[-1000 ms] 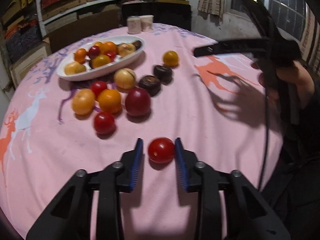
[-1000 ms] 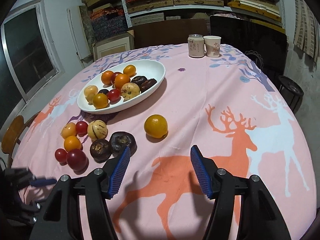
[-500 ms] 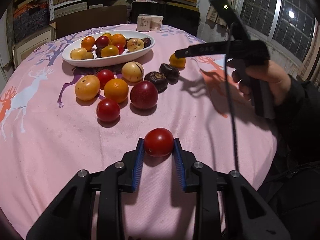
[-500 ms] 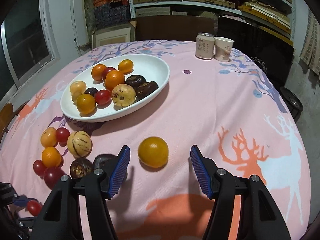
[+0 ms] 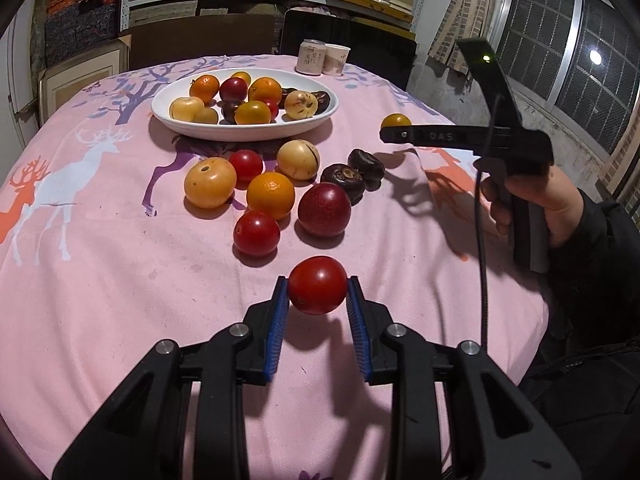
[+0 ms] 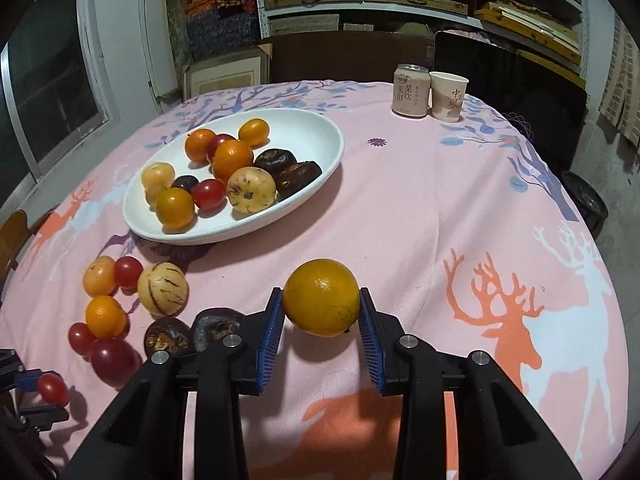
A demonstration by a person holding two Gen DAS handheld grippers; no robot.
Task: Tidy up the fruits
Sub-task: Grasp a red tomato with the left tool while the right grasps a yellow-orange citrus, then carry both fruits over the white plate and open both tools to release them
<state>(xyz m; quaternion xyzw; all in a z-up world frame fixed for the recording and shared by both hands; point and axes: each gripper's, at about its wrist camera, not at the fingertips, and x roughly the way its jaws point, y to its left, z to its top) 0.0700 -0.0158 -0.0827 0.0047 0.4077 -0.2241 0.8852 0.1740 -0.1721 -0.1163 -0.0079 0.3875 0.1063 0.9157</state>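
Left wrist view alone shows the hand gripping the right gripper's handle. Left gripper: jaws pinch a tomato above the counter's near edge. Right gripper: jaws closing, pads against an orange near the counter's middle. Plate holds fruit toward the far-left edge.

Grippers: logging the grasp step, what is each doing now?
Left gripper: shut on small red tomato.
Right gripper: closing on round orange fruit.
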